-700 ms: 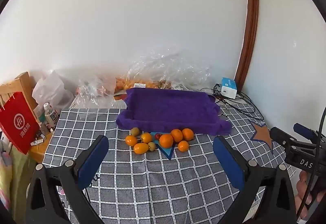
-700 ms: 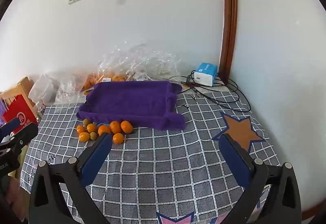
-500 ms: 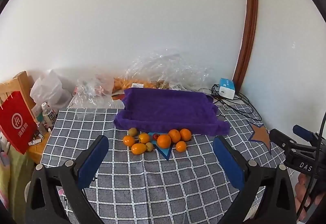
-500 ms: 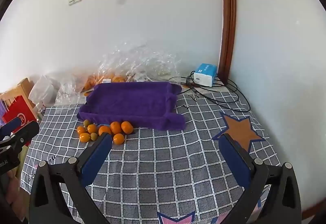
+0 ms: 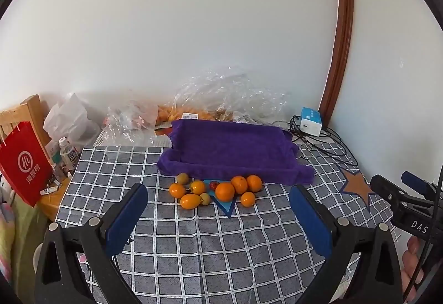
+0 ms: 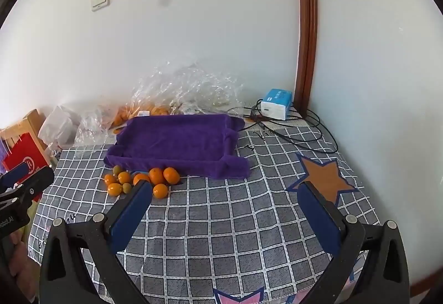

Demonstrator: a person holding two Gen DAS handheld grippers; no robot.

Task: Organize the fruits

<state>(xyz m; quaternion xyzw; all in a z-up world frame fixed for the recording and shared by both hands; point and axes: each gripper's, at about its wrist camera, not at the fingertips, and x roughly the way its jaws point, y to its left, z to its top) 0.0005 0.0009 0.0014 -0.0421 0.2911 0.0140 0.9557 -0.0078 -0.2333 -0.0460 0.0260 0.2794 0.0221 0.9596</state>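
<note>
Several oranges point(image 5: 224, 191), small yellow-green fruits point(image 5: 182, 178) and a small red fruit point(image 5: 213, 185) lie in a cluster on the checked tablecloth, just in front of a purple cloth-lined tray point(image 5: 235, 147). The cluster point(image 6: 156, 176) and tray point(image 6: 177, 138) also show in the right wrist view. My left gripper point(image 5: 218, 210) is open and empty, hovering short of the fruit. My right gripper point(image 6: 225, 204) is open and empty, to the right of the fruit; its left finger point(image 6: 133, 210) overlaps one orange in view.
Crumpled clear plastic bags point(image 5: 227, 93) with more fruit lie behind the tray against the wall. A blue-white box point(image 6: 277, 103) with black cables point(image 6: 299, 135) sits at the back right. A red paper bag point(image 5: 23, 162) and a bottle point(image 5: 67, 153) stand off the table's left edge.
Both grippers have moved slightly forward toward the fruit and tray. Both stay open and empty; the fruit has not moved.
</note>
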